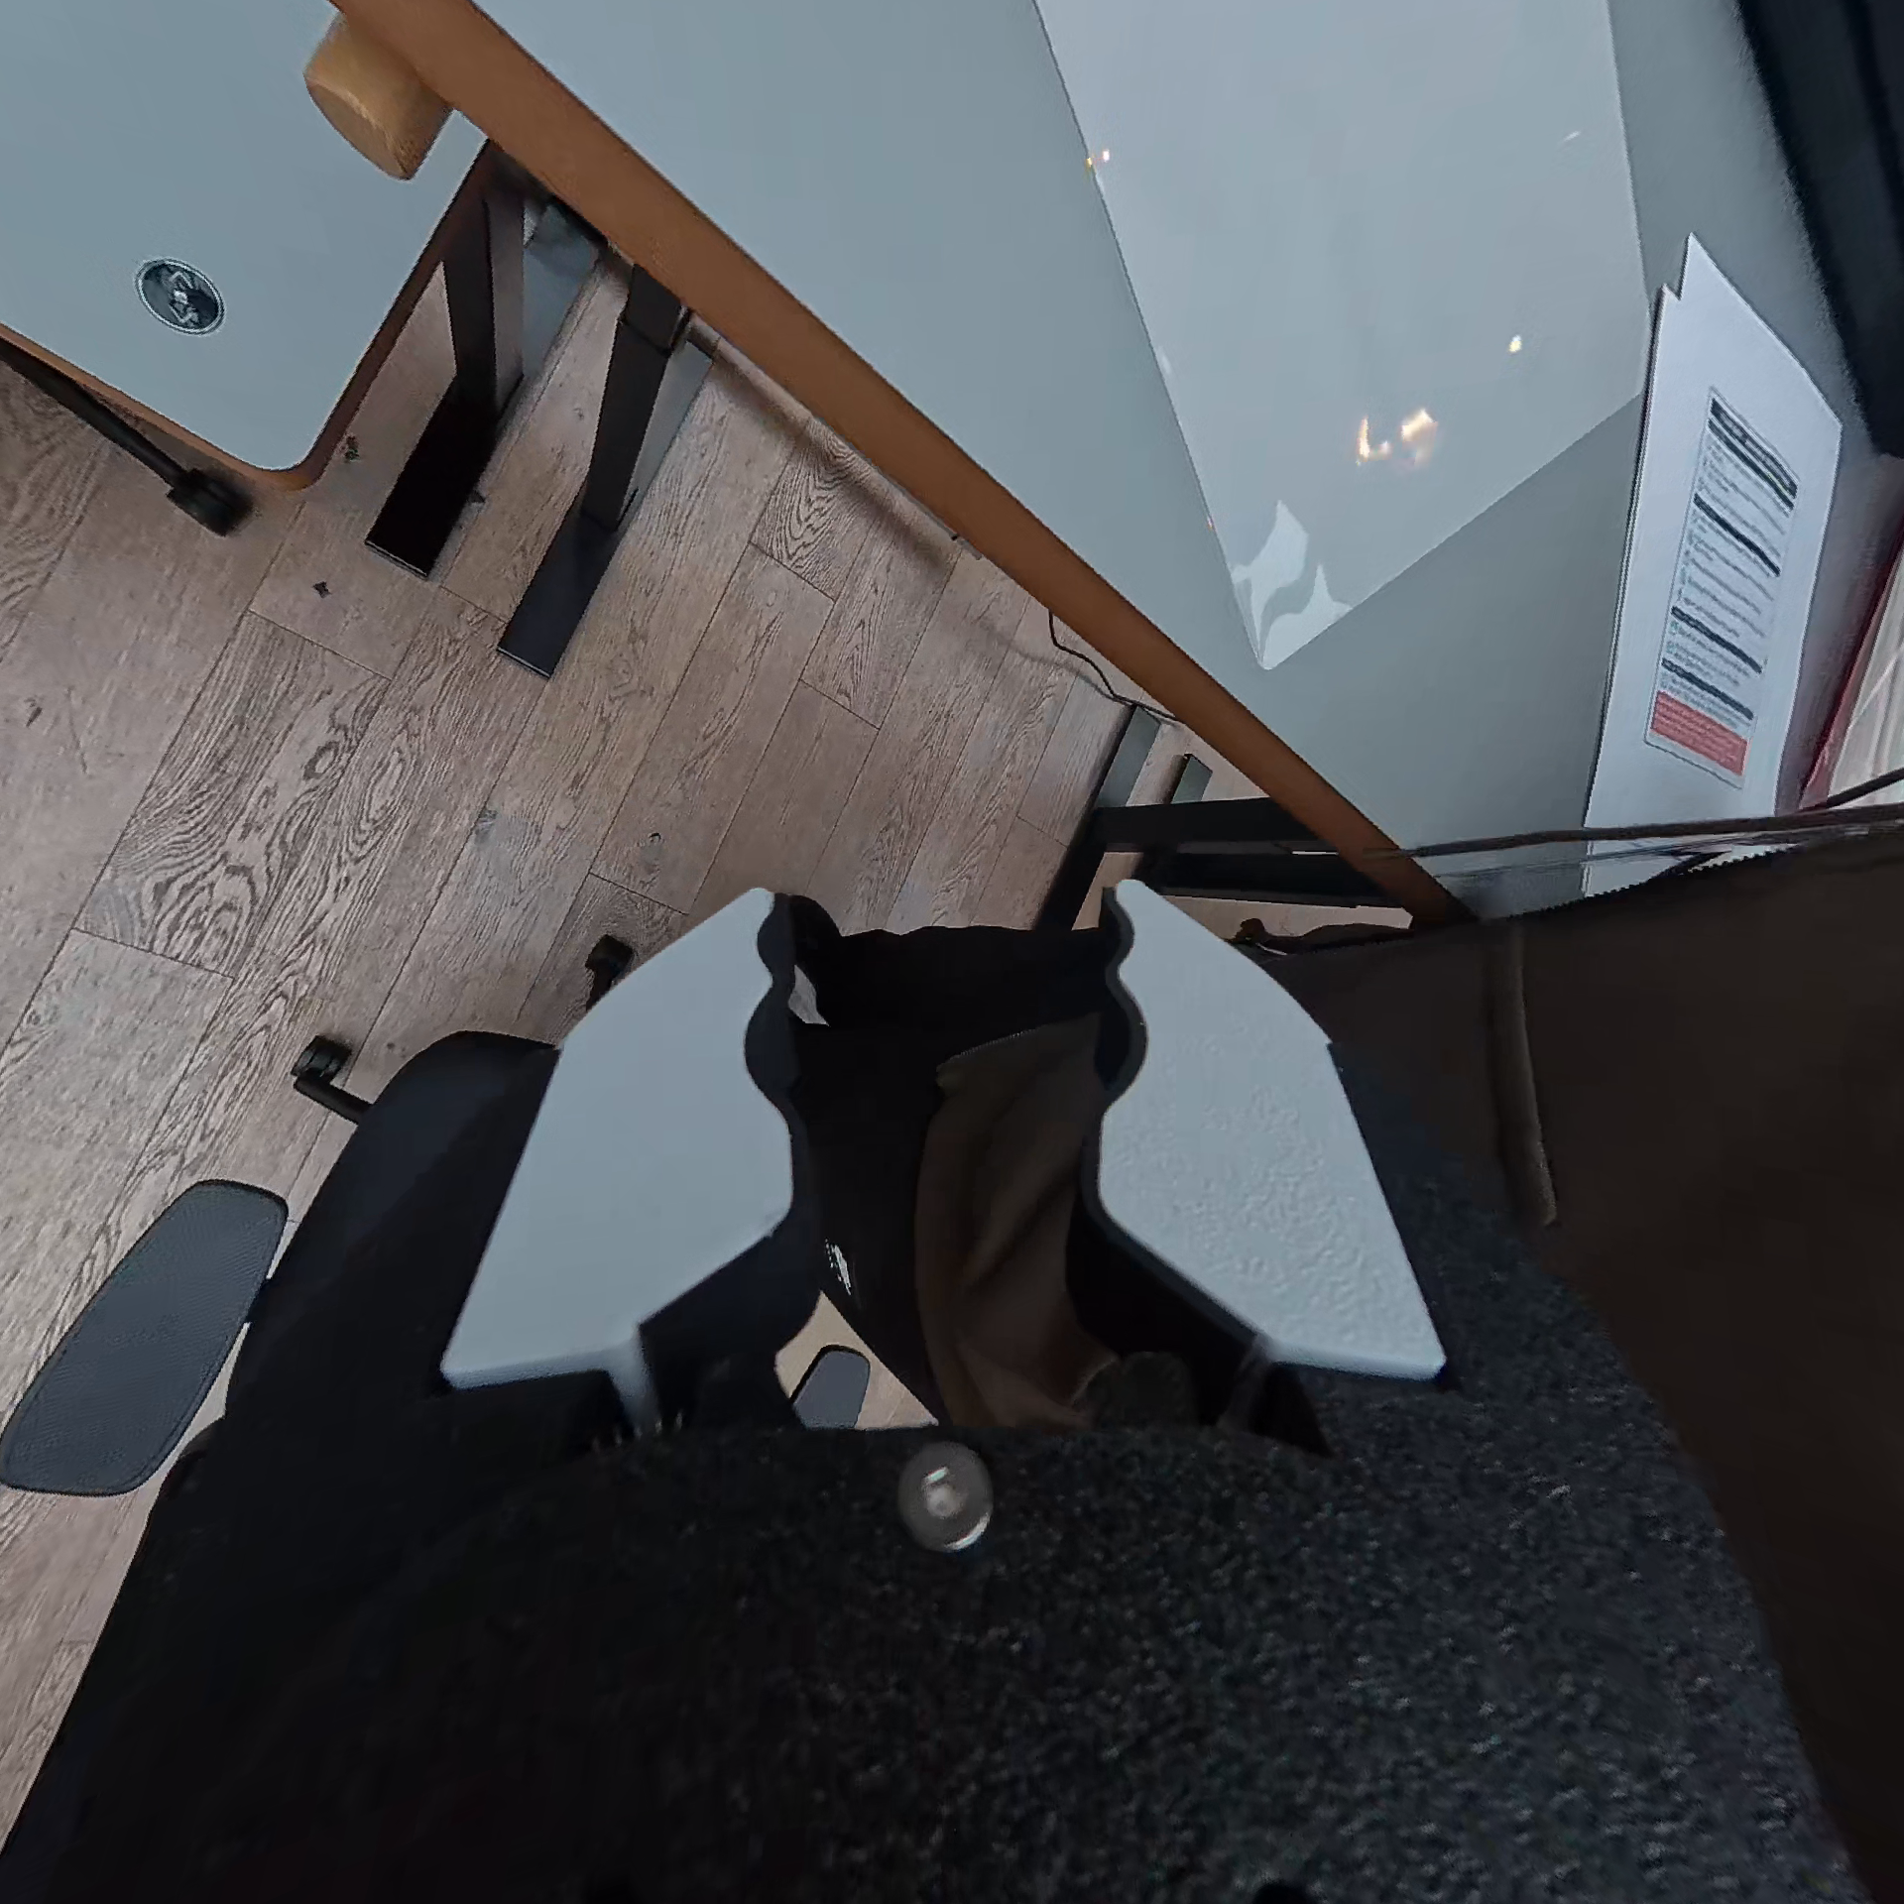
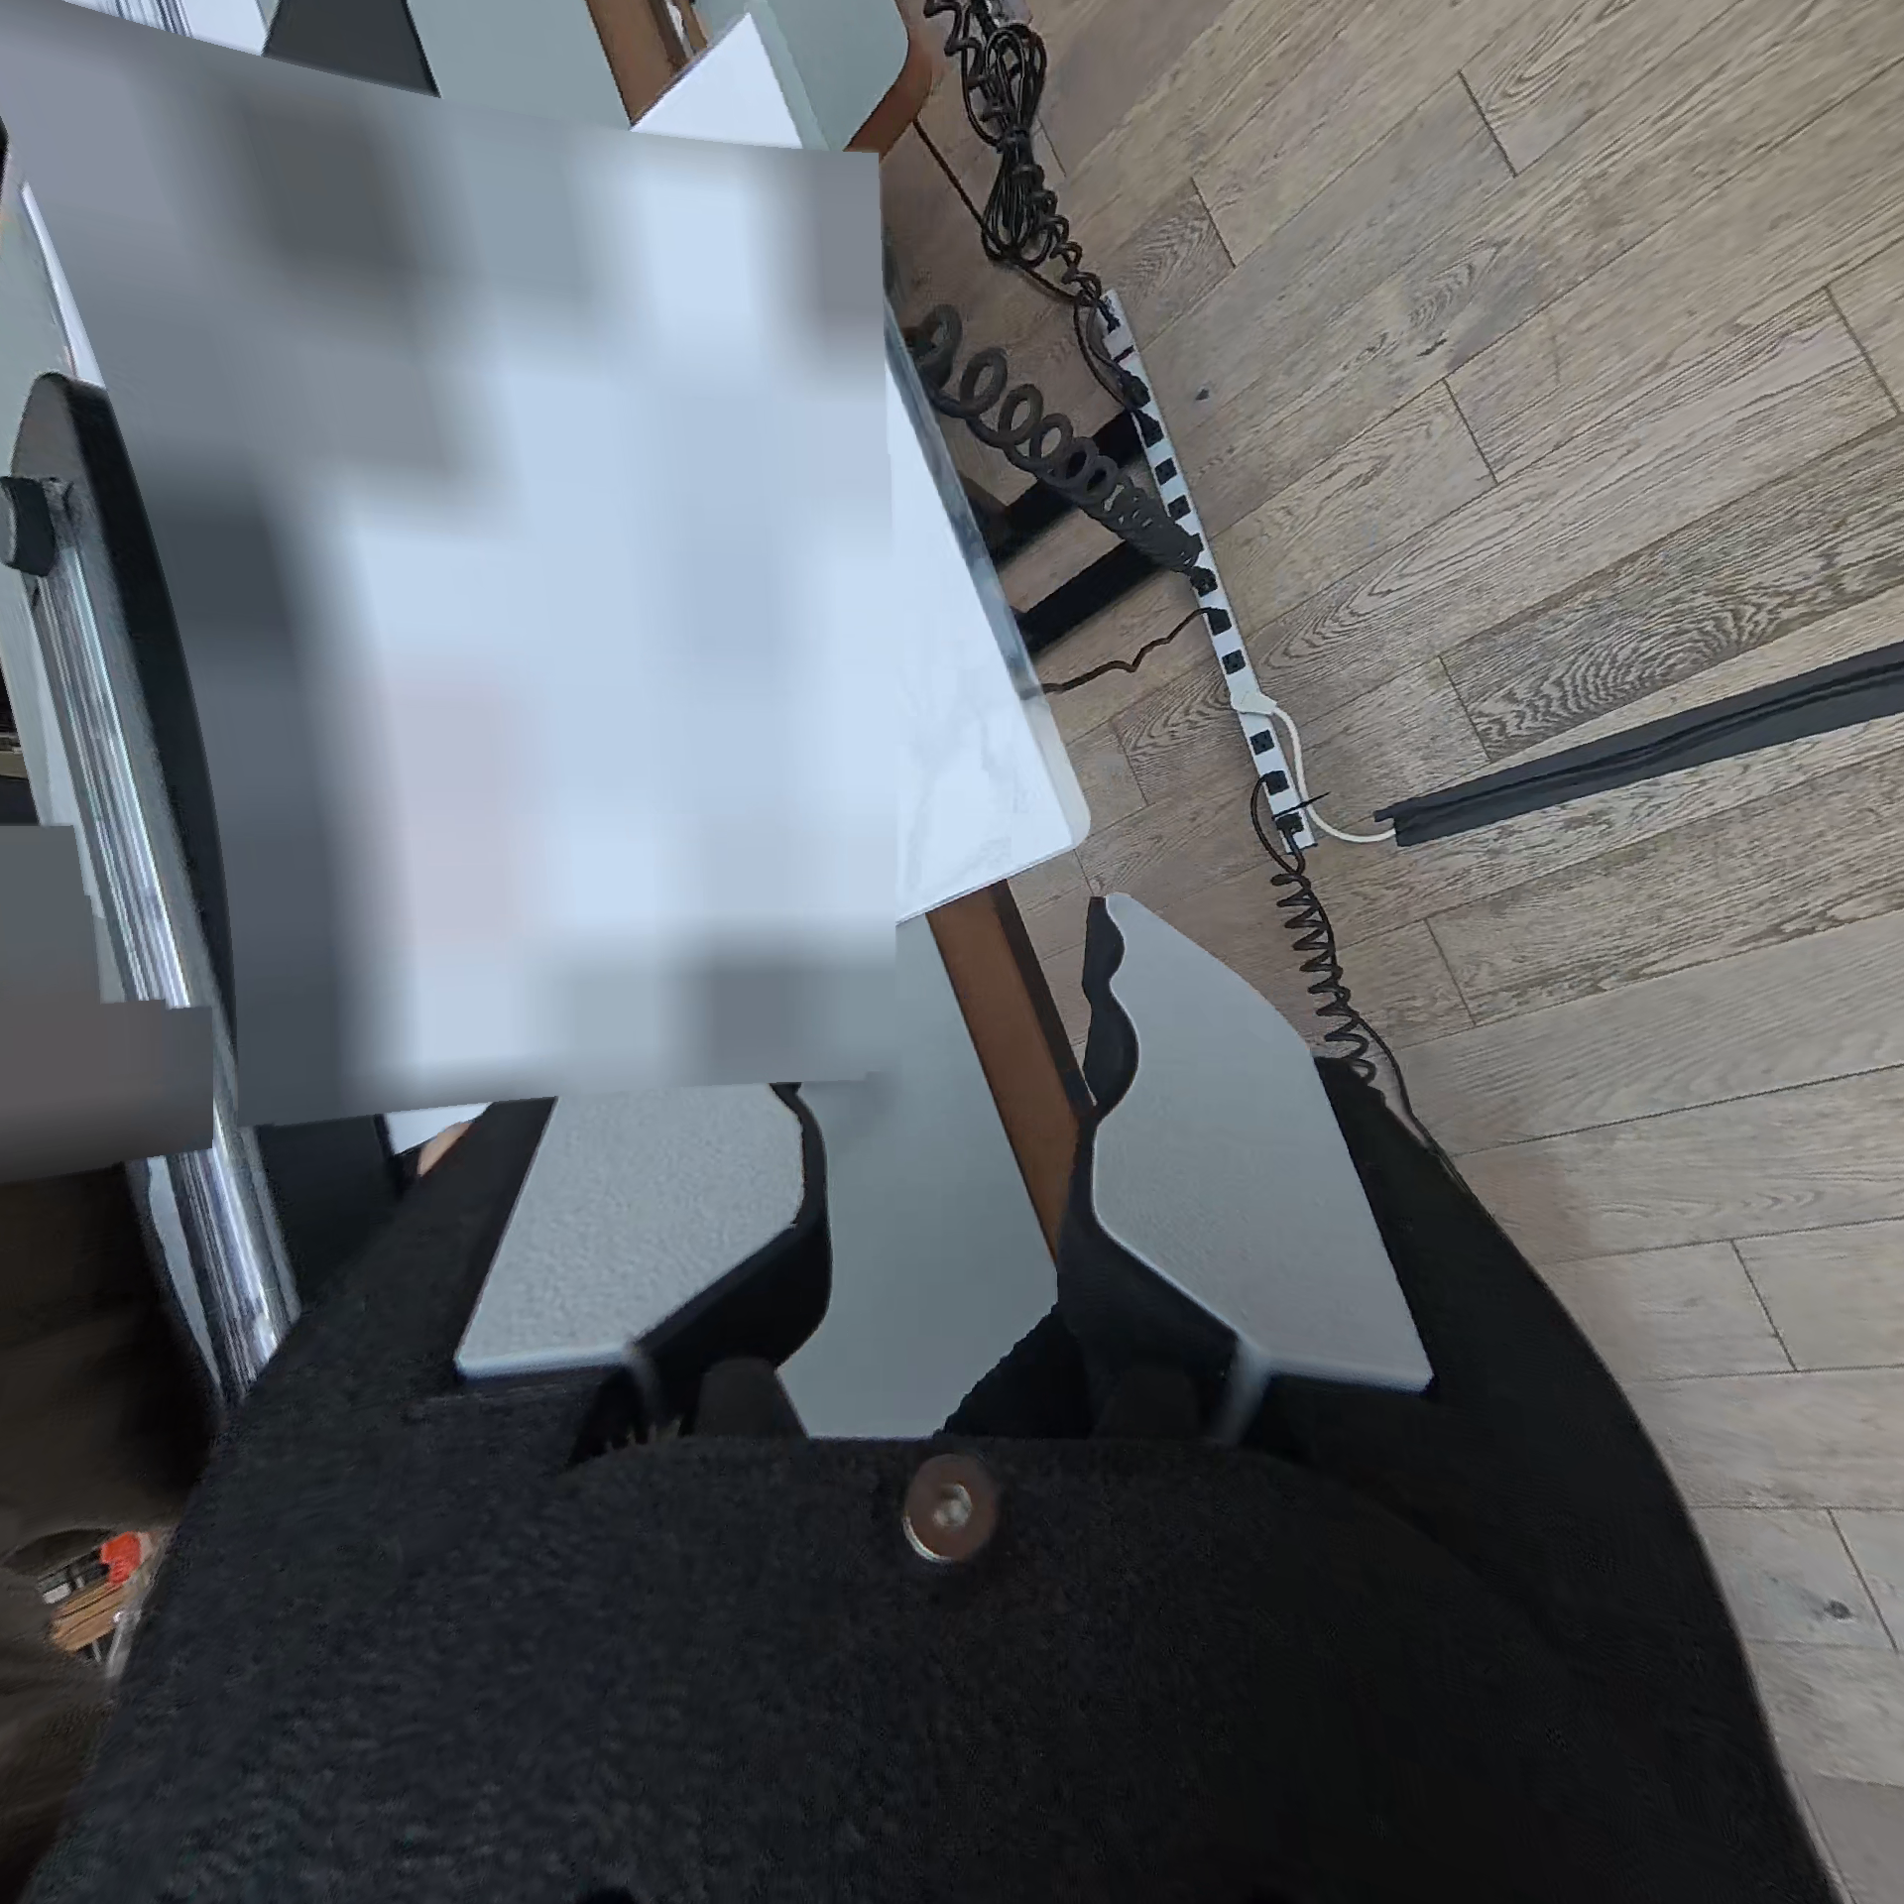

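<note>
My left gripper is open, its white fingers spread wide, pointing down past a grey table's wooden edge. A black cloth and a fold of brown cloth lie in the gap between the jaws; I cannot tell if they touch them. More brown cloth hangs at the right. My right gripper is open and empty over a table's brown edge. Its left fingertip is hidden by a blurred patch.
Printed paper sheets and a clear sheet lie on the table. A black office chair with armrest stands on the wood floor below. A white board, power strip, coiled cables, floor cable cover and chrome pole show in the right view.
</note>
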